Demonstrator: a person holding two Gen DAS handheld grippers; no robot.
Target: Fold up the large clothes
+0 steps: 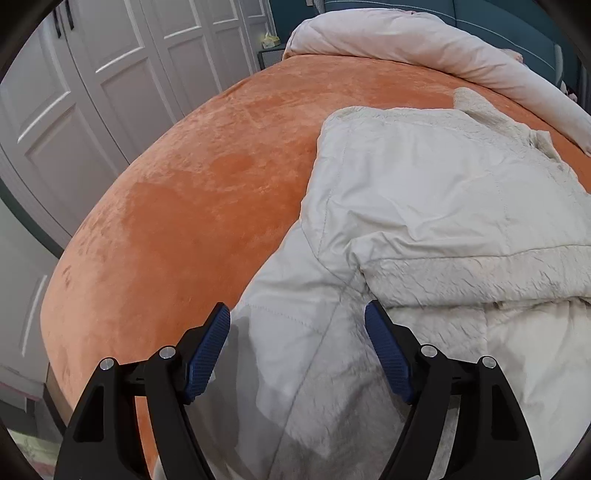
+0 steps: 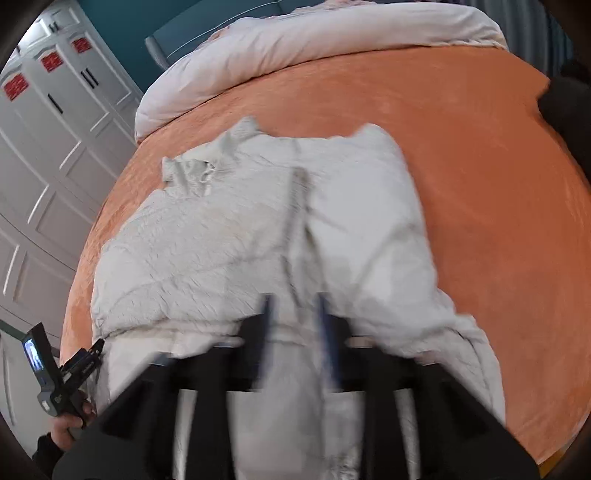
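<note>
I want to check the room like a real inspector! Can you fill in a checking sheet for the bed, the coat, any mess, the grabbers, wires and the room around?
Surface: orange bedspread, plush, mostly bare on the left.
Job's things: pale quilted coat lies spread on the bedspread, part folded over showing fleecy lining.
Clutter: rolled pale duvet along the far end of the bed.
Grippers: left gripper open, hovering over the coat's near edge, nothing between its pads. Right gripper blurred, jaws apart over the coat; whether any cloth is pinched cannot be told.
Cables: nothing seen.
Surroundings: white panelled wardrobe doors left of the bed; teal headboard behind the duvet.
</note>
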